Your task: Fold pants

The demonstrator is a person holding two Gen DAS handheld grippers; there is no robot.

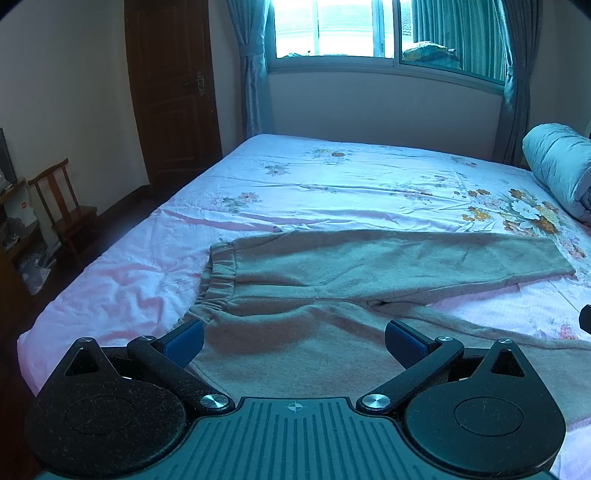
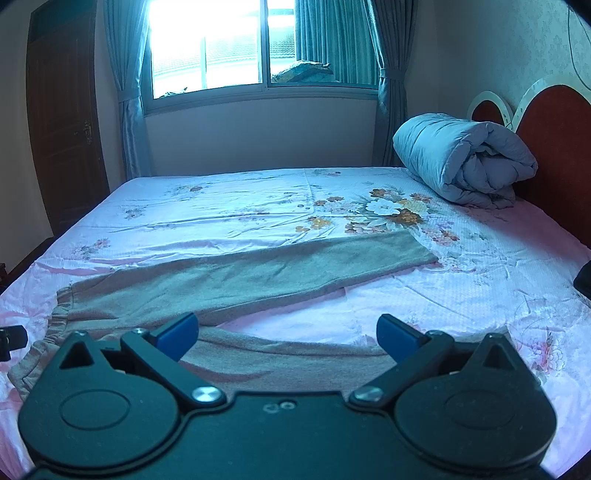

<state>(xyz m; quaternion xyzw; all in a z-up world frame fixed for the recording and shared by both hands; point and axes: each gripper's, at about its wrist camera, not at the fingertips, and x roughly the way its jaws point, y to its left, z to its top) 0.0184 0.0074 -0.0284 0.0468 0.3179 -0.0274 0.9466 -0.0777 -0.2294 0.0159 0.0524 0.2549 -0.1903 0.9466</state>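
Observation:
Tan sweatpants [image 1: 332, 273] lie flat on the bed, elastic waistband [image 1: 218, 280] at the left, two legs spread apart toward the right. My left gripper [image 1: 293, 341] is open and empty, just above the near leg close to the waistband. In the right wrist view the pants [image 2: 240, 280] stretch from lower left to the far leg's cuff [image 2: 413, 251]. My right gripper [image 2: 286, 338] is open and empty, hovering over the near leg [image 2: 280, 354]. The near leg's cuff is hidden behind the right gripper body.
The bed has a pink floral sheet [image 2: 461, 295]. A rolled grey-blue duvet [image 2: 465, 158] lies at the red headboard [image 2: 554, 147]. A wooden chair [image 1: 62, 206] and dark door [image 1: 173, 85] stand left of the bed. A window [image 1: 332, 29] with curtains is behind.

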